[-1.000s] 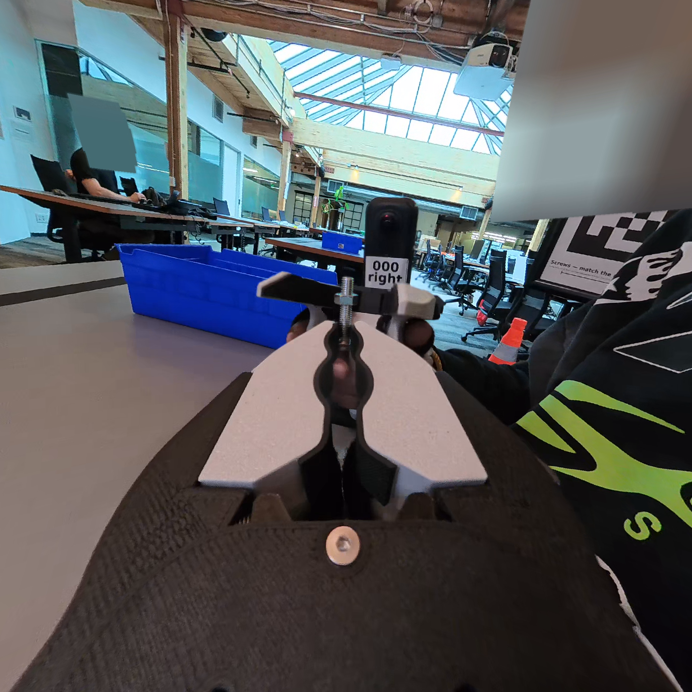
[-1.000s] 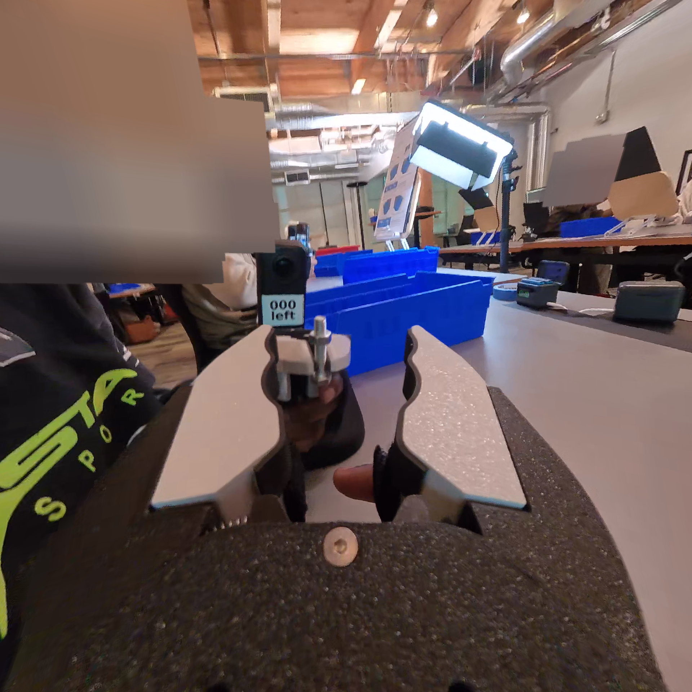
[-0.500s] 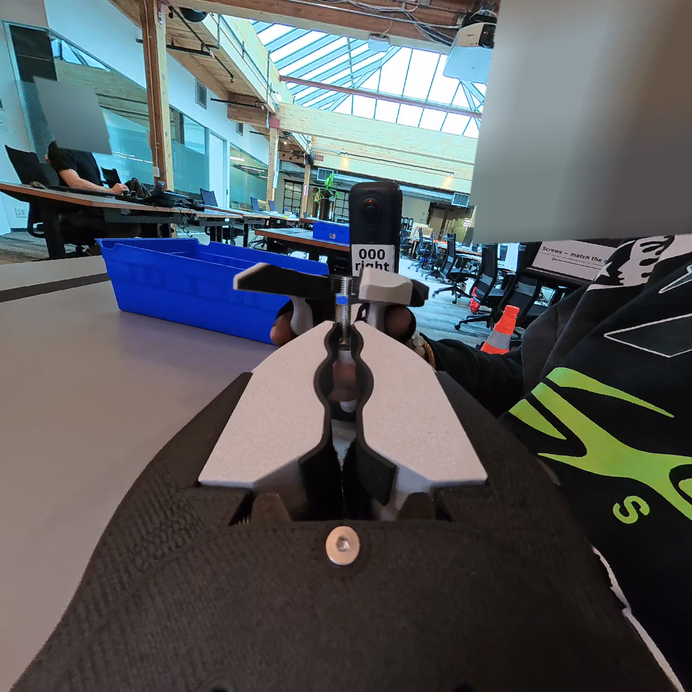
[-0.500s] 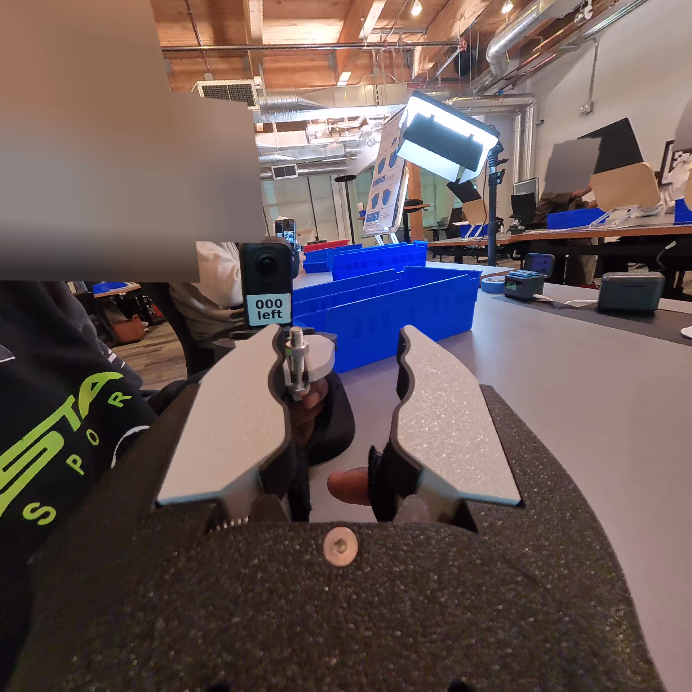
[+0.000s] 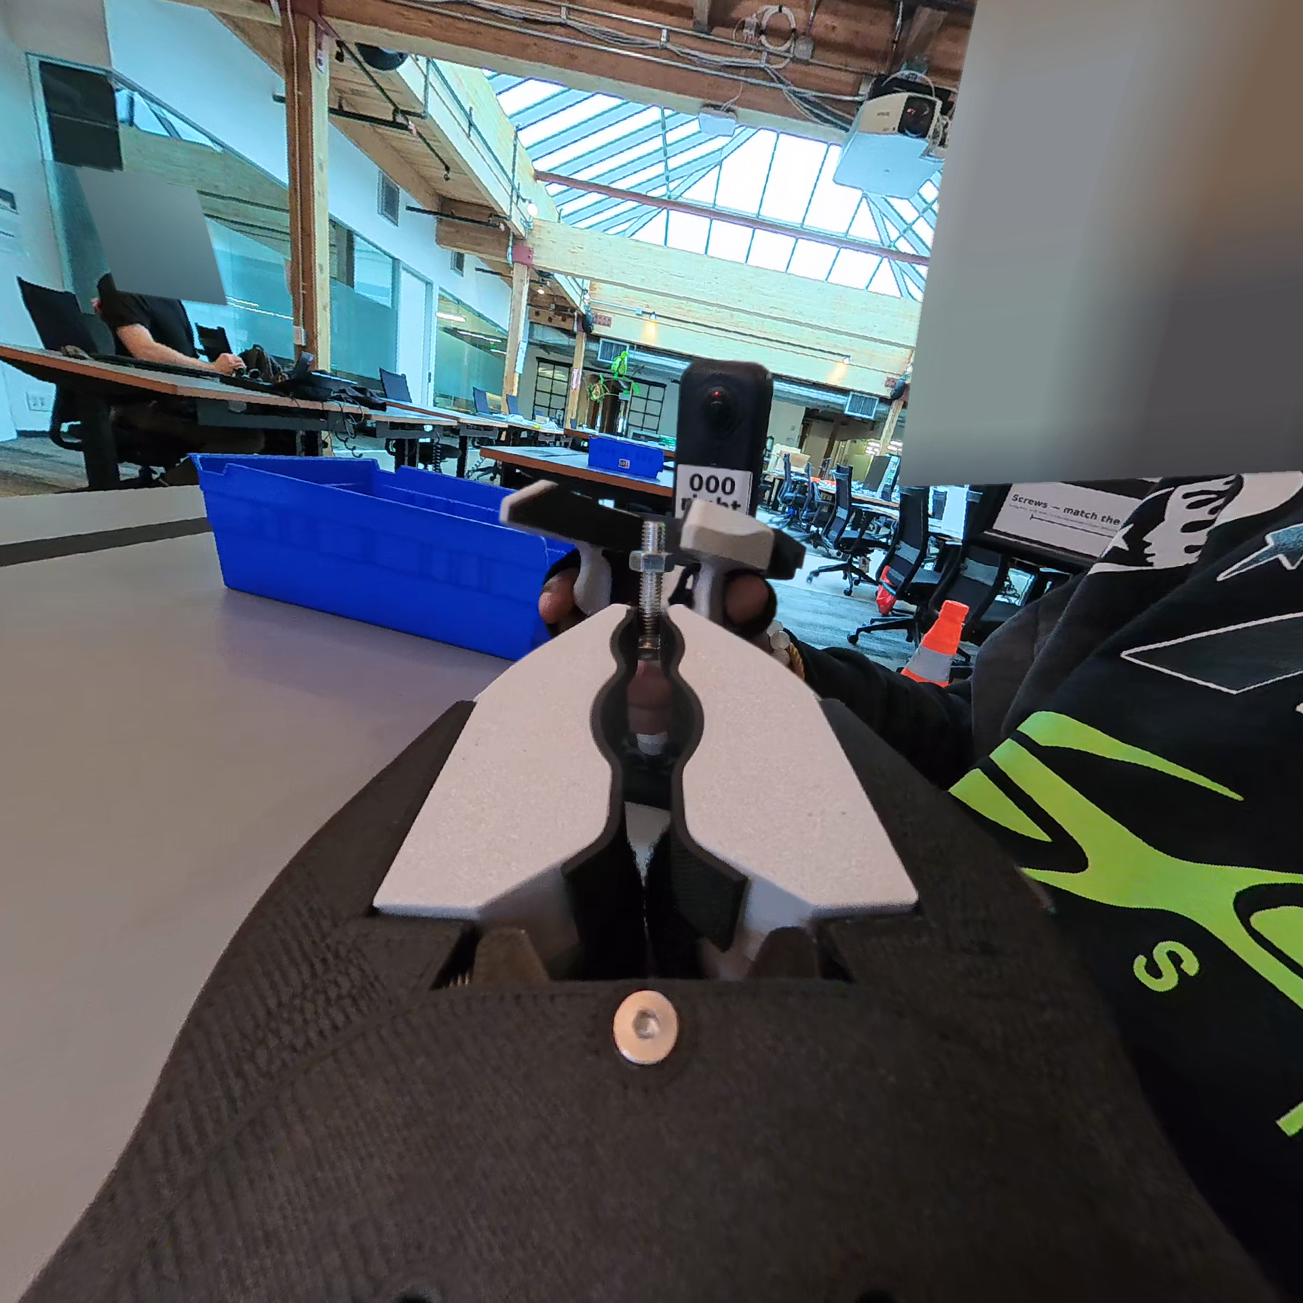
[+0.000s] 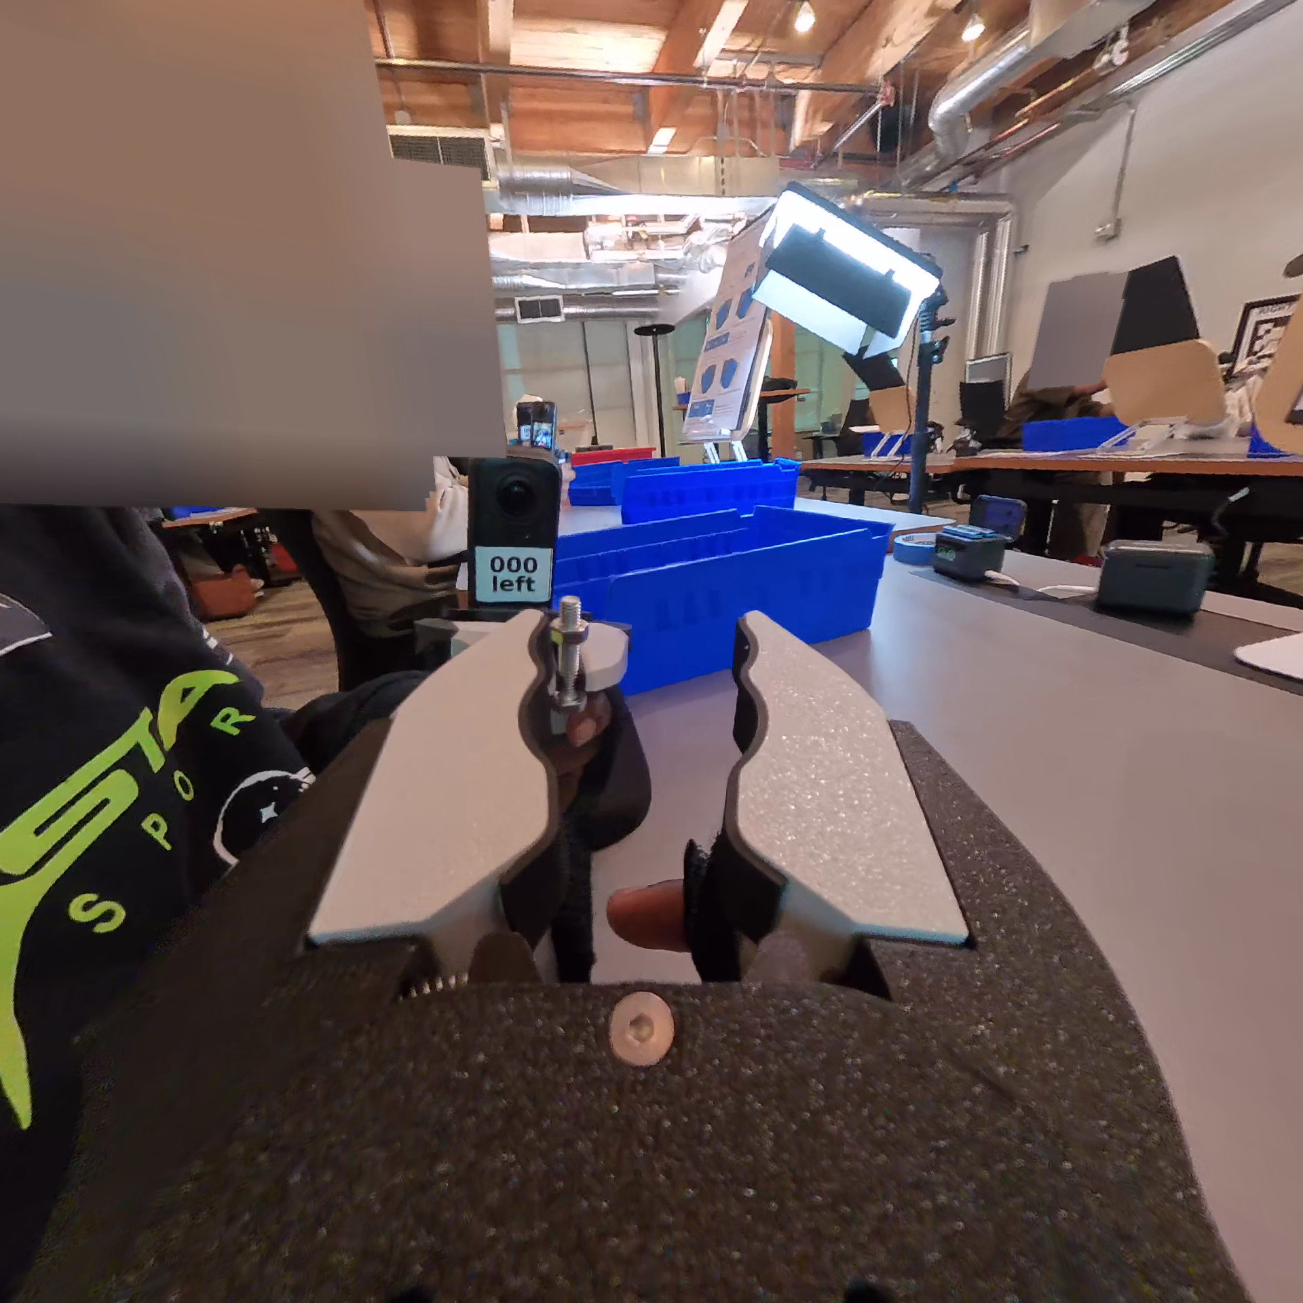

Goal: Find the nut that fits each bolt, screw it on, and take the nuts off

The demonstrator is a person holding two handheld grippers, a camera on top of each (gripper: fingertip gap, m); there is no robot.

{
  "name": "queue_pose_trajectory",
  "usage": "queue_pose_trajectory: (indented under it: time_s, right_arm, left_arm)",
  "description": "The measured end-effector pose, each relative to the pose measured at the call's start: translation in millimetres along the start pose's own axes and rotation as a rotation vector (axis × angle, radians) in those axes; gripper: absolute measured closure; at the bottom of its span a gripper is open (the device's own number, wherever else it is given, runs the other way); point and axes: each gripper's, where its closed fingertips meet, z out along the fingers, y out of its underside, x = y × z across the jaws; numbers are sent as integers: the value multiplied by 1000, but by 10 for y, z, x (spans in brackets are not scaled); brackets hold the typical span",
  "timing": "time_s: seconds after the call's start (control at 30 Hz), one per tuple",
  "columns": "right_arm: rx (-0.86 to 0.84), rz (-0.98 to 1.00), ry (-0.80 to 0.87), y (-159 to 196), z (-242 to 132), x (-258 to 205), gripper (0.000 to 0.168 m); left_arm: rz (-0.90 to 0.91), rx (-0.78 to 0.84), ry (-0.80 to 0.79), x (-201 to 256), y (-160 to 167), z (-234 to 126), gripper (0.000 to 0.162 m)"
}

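In the left wrist view my left gripper (image 5: 649,624) is shut on the lower end of a silver bolt (image 5: 650,599) and holds it upright above the grey table (image 5: 211,705). A hex nut (image 5: 652,562) sits on the thread a little below the top. My right gripper (image 5: 645,525) faces me just behind, open, with one finger on each side of the bolt at about nut height. In the right wrist view my right gripper (image 6: 641,627) is open and the bolt (image 6: 568,677) with its nut (image 6: 566,637) stands just inside its left finger. The left gripper (image 6: 564,652) holds the bolt.
A long blue bin (image 5: 366,550) stands on the table behind the grippers and also shows in the right wrist view (image 6: 740,592). Two small dark cases (image 6: 1153,574) and a blue tape roll (image 6: 914,543) lie farther right. A person's black sleeve (image 5: 1128,775) fills one side. Only a small space, under 4 cm, lies between the two pairs of fingers.
The bolt has shifted from the middle of the right gripper's gap to close beside its left finger. Both grippers keep their states: left shut on the bolt, right open.
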Motion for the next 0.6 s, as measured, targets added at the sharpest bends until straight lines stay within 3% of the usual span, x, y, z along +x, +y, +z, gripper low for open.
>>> queue_pose_trajectory:
  time_s: [0.23, 0.5, 0.6]
  right_arm:
    - [-40, -6, -13, 107, 160, -73, 115]
    - [-38, -21, 1, 73, 65, -10, 114]
    - [-28, -31, 28, 48, -1, 55, 126]
  left_arm:
    - [21, -20, 5, 24, 28, 15, 157]
    - [9, -3, 8, 17, 4, 1, 157]
    - [4, 3, 11, 19, -5, -6, 157]
